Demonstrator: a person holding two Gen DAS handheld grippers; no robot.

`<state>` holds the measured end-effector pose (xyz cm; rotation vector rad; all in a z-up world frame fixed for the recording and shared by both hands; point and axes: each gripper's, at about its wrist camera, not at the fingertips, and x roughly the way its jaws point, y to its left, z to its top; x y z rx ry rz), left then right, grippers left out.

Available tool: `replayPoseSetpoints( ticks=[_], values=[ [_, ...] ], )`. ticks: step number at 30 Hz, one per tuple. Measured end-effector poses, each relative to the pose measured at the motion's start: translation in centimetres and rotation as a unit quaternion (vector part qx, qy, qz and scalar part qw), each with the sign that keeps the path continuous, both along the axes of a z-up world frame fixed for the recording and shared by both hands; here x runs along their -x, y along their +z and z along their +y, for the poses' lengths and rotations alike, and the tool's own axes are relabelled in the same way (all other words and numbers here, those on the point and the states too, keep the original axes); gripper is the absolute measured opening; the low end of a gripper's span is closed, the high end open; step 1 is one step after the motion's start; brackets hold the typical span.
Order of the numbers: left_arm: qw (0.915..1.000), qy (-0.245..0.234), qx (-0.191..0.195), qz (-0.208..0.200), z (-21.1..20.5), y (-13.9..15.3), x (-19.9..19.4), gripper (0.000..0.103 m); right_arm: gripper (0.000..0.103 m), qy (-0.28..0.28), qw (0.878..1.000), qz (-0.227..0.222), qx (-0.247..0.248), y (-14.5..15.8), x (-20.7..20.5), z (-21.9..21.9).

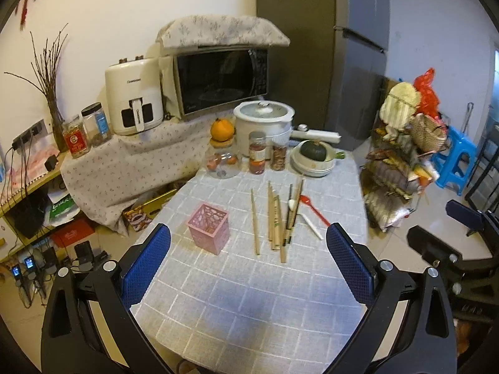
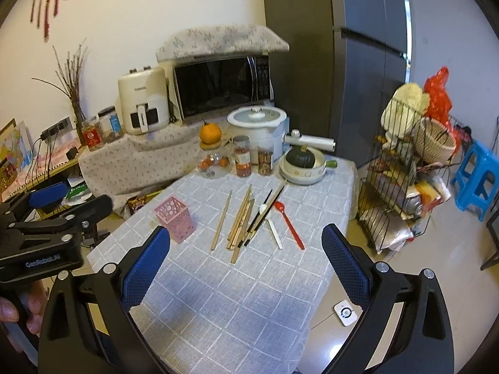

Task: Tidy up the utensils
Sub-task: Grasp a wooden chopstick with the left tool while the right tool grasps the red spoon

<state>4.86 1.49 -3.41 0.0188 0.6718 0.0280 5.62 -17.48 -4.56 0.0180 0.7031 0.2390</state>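
Note:
A pink openwork holder stands empty on the grey checked tablecloth. To its right lie several wooden chopsticks, one single chopstick, dark chopsticks, a white spoon and a red spoon. My left gripper is open and empty, held back above the near table. My right gripper is open and empty, likewise short of the utensils. The right gripper also shows in the left wrist view, the left one in the right wrist view.
At the table's far end stand a glass jar topped by an orange, two spice jars, a white cooker and bowls with a squash. A wire rack stands right of the table. A microwave and an air fryer sit behind.

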Motion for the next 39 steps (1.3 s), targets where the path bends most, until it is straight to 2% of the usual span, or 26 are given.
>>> replayPoseSetpoints(
  ticks=[2,5,10,13,15,17,19,22,26,27,29,33,35,37,38,39],
  values=[
    [0.9999,0.002,-0.004,0.016,0.2,-0.6,-1.4,0.096,0.095,0.000,1.000,0.021,0.004,-0.8,-2.1,-0.1],
    [0.9977,-0.015,0.026,0.061,0.6,-1.5,-4.3,0.095,0.095,0.008,0.998,0.055,0.003,-1.9,-5.6,-0.4],
    [0.9926,-0.040,0.039,0.107,-0.1,-2.2,-10.7,0.091,0.095,0.016,0.993,0.113,-0.018,-4.0,-13.5,-2.2],
    [0.9831,-0.050,0.071,0.161,-0.7,-4.1,-15.9,0.083,0.095,-0.002,0.985,0.168,-0.033,-7.7,-19.5,-3.7],
    [0.9762,-0.045,0.085,0.195,-1.1,-6.2,-19.1,0.070,0.095,-0.025,0.979,0.196,-0.040,-10.9,-22.6,-4.9],
    [0.9707,-0.050,0.089,0.218,-2.0,-8.4,-21.8,0.067,0.094,-0.044,0.968,0.242,-0.055,-14.8,-25.0,-6.0],
    [0.9660,-0.043,0.070,0.245,-2.9,-11.6,-24.9,0.058,0.091,-0.051,0.956,0.280,-0.076,-17.9,-26.9,-6.7],
    [0.9574,-0.030,0.062,0.280,-3.2,-16.1,-28.4,0.047,0.086,-0.058,0.949,0.293,-0.104,-19.7,-28.7,-7.3],
    [0.9487,-0.005,0.039,0.314,-2.8,-20.8,-32.2,0.034,0.071,-0.052,0.944,0.295,-0.141,-20.6,-30.7,-7.3],
    [0.9486,-0.001,0.031,0.315,-2.9,-21.6,-32.9,0.031,0.069,-0.047,0.944,0.297,-0.138,-20.9,-31.2,-7.1],
    [0.9470,0.005,0.005,0.321,-3.1,-23.2,-34.2,0.031,0.064,-0.041,0.946,0.299,-0.118,-21.5,-32.0,-6.8],
    [0.9379,0.016,-0.032,0.345,-3.1,-26.7,-36.3,0.028,0.056,-0.021,0.948,0.307,-0.081,-23.2,-33.4,-6.0],
    [0.9342,0.022,-0.054,0.352,-2.9,-28.1,-37.1,0.024,0.055,-0.016,0.949,0.310,-0.060,-24.4,-34.0,-5.7],
    [0.9322,0.025,-0.052,0.357,-2.0,-29.1,-37.5,0.020,0.053,-0.012,0.947,0.319,-0.040,-25.4,-34.3,-5.3],
    [0.9378,0.025,-0.035,0.344,-1.5,-29.0,-37.5,0.018,0.052,-0.007,0.946,0.322,-0.032,-25.8,-34.4,-5.0],
    [0.9385,0.024,-0.026,0.344,-1.2,-28.9,-37.6,0.007,0.052,-0.004,0.946,0.322,-0.028,-26.0,-34.5,-4.9]
  ],
)
